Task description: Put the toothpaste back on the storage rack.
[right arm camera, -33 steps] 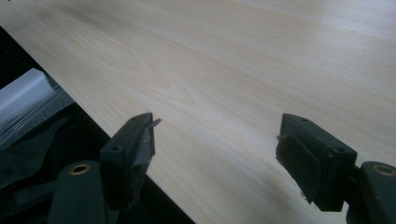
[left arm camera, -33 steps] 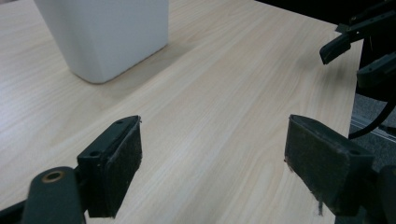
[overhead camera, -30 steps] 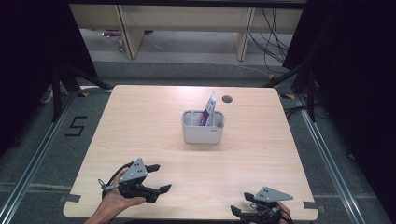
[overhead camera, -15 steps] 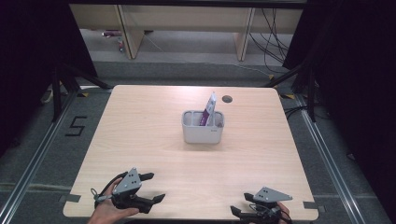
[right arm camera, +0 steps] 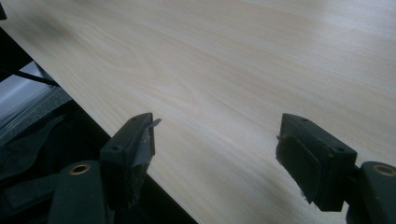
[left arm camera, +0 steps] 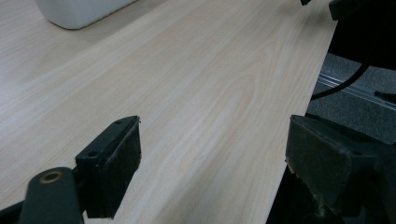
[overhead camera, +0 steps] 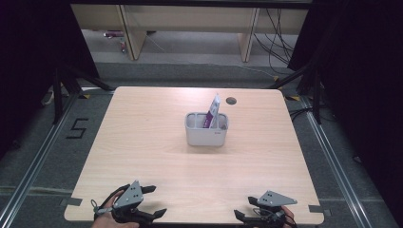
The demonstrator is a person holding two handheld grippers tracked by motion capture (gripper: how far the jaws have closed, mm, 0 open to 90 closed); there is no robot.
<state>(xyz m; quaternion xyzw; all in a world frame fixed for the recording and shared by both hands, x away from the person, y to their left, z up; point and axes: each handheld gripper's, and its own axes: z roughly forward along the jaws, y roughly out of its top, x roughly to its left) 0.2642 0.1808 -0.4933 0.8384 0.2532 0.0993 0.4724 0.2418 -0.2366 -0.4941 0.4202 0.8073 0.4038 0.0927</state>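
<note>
A white bin (overhead camera: 206,134) stands near the middle of the wooden table (overhead camera: 142,137), and a purple-and-white packet (overhead camera: 214,111) leans upright in its right compartment. My left gripper (overhead camera: 157,200) rests at the near left edge, held by a hand, open and holding nothing. In the left gripper view its jaws (left arm camera: 215,158) stand wide apart over bare wood, with the bin's corner (left arm camera: 79,11) far ahead. My right gripper (overhead camera: 243,210) sits at the near right edge under its grey plate, open and empty. Its jaws (right arm camera: 215,149) straddle the table's edge.
A dark round cable hole (overhead camera: 231,100) lies behind the bin. The floor at the left carries a "5" marking (overhead camera: 77,128). Wooden shelving legs (overhead camera: 133,33) and cables (overhead camera: 280,42) stand beyond the far edge. A black cable (left arm camera: 345,84) hangs off the table's near edge.
My left gripper has drawn back toward the near edge and a little to the left. The right gripper, the bin and the packet have stayed put.
</note>
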